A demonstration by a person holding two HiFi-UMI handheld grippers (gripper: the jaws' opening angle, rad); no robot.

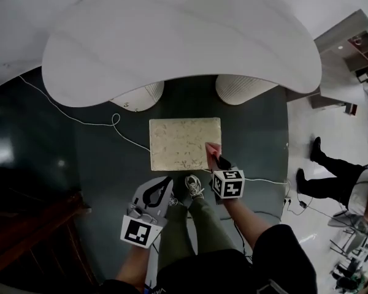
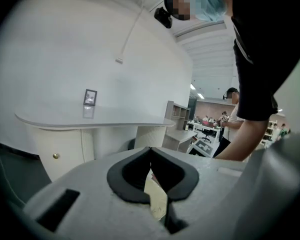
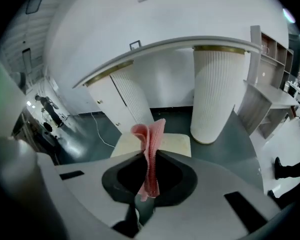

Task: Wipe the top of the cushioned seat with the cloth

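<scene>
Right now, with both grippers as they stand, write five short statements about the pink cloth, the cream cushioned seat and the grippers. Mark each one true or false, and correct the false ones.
1. The right gripper is shut on the pink ribbed cloth. True.
2. The left gripper holds a second cloth. False: its jaws are together with nothing between them.
3. The cream square cushioned seat stands on the dark floor, on the near side of the white curved table. True.
4. The cloth is at the seat's far left corner. False: it is at the near right edge.
5. Both grippers are over the seat. False: the left gripper is off the seat, on its near side.
</scene>
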